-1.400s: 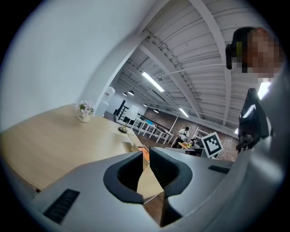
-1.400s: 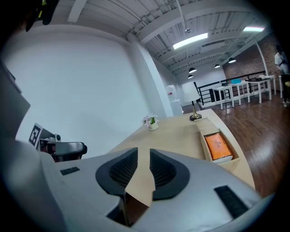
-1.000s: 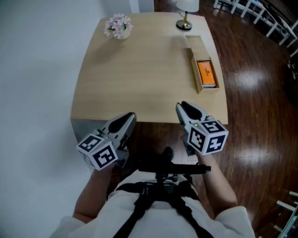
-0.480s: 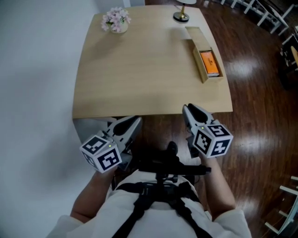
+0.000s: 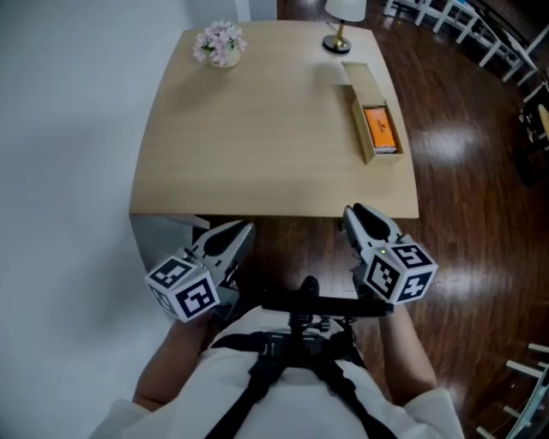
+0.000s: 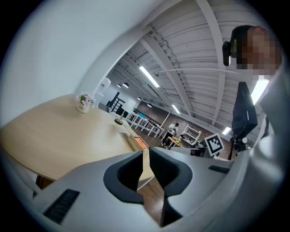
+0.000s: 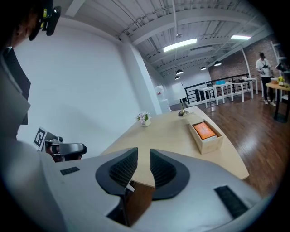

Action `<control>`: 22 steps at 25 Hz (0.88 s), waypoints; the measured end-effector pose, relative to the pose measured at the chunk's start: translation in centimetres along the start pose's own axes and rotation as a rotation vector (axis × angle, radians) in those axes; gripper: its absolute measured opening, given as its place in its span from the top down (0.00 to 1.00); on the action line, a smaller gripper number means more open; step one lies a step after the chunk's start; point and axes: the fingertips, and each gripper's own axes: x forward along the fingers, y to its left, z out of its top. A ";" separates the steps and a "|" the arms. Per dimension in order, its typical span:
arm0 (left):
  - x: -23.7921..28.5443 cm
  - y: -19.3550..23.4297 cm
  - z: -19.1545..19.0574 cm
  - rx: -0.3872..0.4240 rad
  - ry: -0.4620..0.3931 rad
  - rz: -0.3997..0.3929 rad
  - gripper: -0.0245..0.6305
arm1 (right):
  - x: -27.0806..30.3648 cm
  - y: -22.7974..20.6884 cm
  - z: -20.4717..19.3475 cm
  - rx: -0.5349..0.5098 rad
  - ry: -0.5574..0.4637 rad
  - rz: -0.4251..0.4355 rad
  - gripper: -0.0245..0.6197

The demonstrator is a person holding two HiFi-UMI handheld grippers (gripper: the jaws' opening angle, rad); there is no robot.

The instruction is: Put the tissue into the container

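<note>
A long open wooden container [image 5: 360,105] lies along the table's right side. An orange tissue pack [image 5: 381,129] rests in its near half, and the right gripper view shows that pack [image 7: 204,131] inside the box [image 7: 212,141]. Both grippers hang in front of the table's near edge, close to the person's body and well short of the container. The left gripper [image 5: 230,241] has its jaws almost together with nothing in them [image 6: 146,152]. The right gripper [image 5: 361,220] keeps a narrow gap between its jaws, also empty [image 7: 143,152].
The light wooden table [image 5: 257,146] carries a small pot of pink flowers [image 5: 220,45] at the far left and a brass lamp [image 5: 342,19] at the far right. A white wall runs along the left. Dark wood floor lies to the right, with white railings beyond.
Both grippers have drifted slightly back toward the person, from over the table's near edge to just in front of it. The jaws look the same.
</note>
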 end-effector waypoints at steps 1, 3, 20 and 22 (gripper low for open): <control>0.0 -0.2 0.0 0.001 -0.002 0.000 0.90 | -0.2 -0.2 0.0 0.002 -0.001 0.000 0.85; 0.0 -0.5 -0.2 0.001 0.001 0.007 0.90 | -0.7 -0.5 -0.1 0.009 -0.001 0.001 0.85; -0.6 -4.1 -1.8 0.032 0.036 -0.047 0.90 | -4.2 -0.6 -2.3 0.047 -0.045 -0.001 0.85; -0.8 -4.4 -2.1 0.037 0.048 -0.043 0.90 | -4.5 -0.4 -2.7 0.044 -0.040 -0.002 0.85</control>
